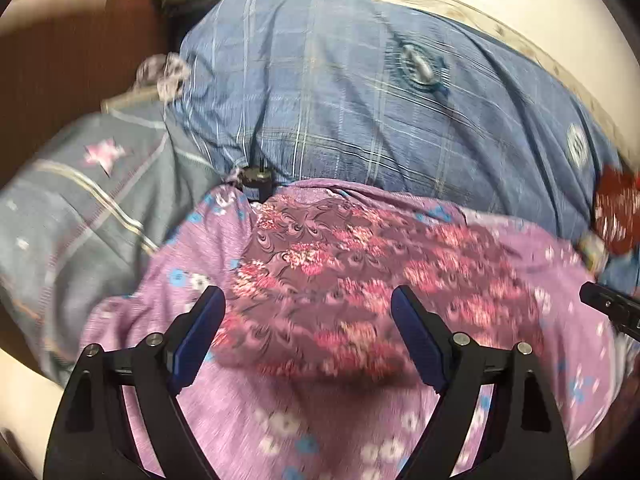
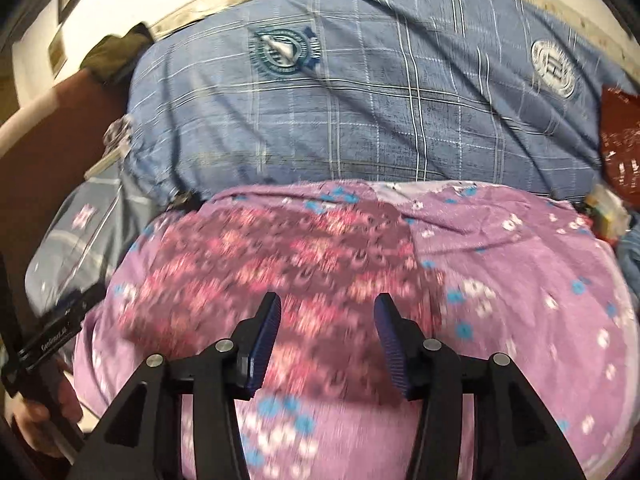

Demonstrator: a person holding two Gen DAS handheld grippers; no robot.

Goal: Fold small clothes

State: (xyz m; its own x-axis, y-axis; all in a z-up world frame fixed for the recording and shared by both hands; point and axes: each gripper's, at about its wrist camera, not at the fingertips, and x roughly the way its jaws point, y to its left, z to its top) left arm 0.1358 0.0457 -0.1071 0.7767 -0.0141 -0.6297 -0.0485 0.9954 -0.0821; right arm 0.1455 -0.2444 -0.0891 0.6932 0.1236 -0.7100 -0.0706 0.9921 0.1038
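A small dark maroon garment with pink flower print [image 1: 352, 280] lies spread on a lilac floral sheet [image 1: 320, 420]. It also shows in the right wrist view [image 2: 280, 256], on the same lilac sheet [image 2: 520, 280]. My left gripper [image 1: 308, 312] is open, its jaws wide apart over the garment's near part, holding nothing. My right gripper [image 2: 326, 316] is open above the garment's near edge, holding nothing. The right gripper's body shows at the right edge of the left wrist view [image 1: 612, 308]; the left gripper's body shows at the left of the right wrist view [image 2: 48, 340]. Both views are blurred.
A big blue checked pillow or quilt [image 1: 360, 92] [image 2: 360, 100] lies behind the garment. A grey-blue cloth with a pink star [image 1: 80, 208] is to the left. A red item [image 2: 620, 136] sits at the far right. A brown headboard [image 1: 80, 60] stands at the left.
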